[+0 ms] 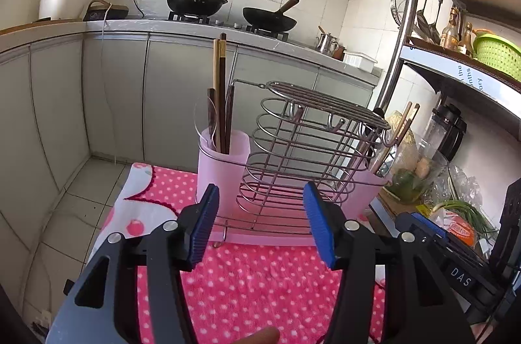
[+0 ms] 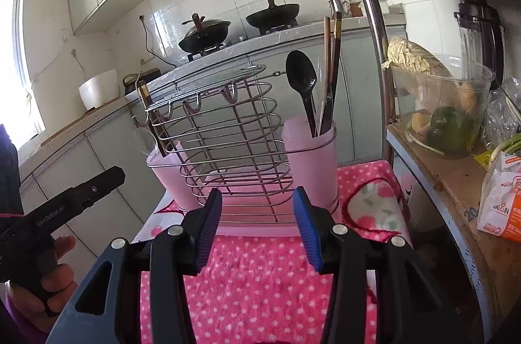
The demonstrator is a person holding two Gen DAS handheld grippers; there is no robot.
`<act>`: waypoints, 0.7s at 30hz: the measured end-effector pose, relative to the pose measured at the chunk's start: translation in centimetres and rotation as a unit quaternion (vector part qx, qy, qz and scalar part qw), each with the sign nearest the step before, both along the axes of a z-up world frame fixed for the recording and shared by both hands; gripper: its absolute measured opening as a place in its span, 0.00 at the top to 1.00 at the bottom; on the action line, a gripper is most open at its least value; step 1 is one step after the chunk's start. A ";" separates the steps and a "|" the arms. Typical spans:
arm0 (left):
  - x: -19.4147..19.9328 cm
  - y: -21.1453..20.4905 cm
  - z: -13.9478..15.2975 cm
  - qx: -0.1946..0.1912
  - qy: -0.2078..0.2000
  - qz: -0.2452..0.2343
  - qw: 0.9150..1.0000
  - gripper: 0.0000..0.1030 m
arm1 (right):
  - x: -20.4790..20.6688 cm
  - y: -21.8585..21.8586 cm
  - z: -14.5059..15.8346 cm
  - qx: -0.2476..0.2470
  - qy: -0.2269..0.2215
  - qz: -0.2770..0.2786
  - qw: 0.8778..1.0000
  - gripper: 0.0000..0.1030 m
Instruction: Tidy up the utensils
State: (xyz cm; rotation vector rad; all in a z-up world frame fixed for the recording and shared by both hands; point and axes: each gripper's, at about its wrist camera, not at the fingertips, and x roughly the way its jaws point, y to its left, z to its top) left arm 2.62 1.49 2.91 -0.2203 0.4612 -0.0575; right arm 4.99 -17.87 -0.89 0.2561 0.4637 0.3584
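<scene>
Both jaws stand apart, empty: left gripper (image 1: 260, 227), right gripper (image 2: 257, 225). Ahead of both: rack (image 2: 224, 145) w/ 2 pink cups; chopsticks (image 1: 221, 96), spoon (image 2: 302, 83) already slotted. No loose utensils visible; task looks approx. done.

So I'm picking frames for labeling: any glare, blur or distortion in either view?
Left wrist view: sharp, evenly lit; fisheye bends the cabinets and the steel rack post; dark vignette in the corners. Right wrist view: the window at the left edge is blown out; the wire utensil rack stays crisp; the same bending shows.
</scene>
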 end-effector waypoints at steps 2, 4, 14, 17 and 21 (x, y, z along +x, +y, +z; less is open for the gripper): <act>-0.3 -0.4 -0.3 0.005 0.006 0.001 1.000 0.47 | -0.6 0.4 0.2 -0.014 -0.001 -0.004 1.000 0.56; -0.6 -0.6 -0.5 0.008 0.009 0.004 1.000 0.47 | -0.9 0.6 0.3 -0.023 -0.001 -0.009 1.000 0.56; -1.6 -2.1 -0.8 0.041 0.027 0.001 0.999 0.47 | -1.8 0.8 0.1 -0.027 0.012 -0.020 0.999 0.56; -1.8 -2.2 -0.9 0.045 0.031 0.002 0.999 0.47 | -1.7 0.9 0.1 -0.029 0.024 -0.017 0.999 0.56; -2.1 -2.1 -0.9 0.048 0.032 0.005 0.998 0.47 | -2.2 1.1 0.2 -0.036 0.020 -0.020 0.999 0.56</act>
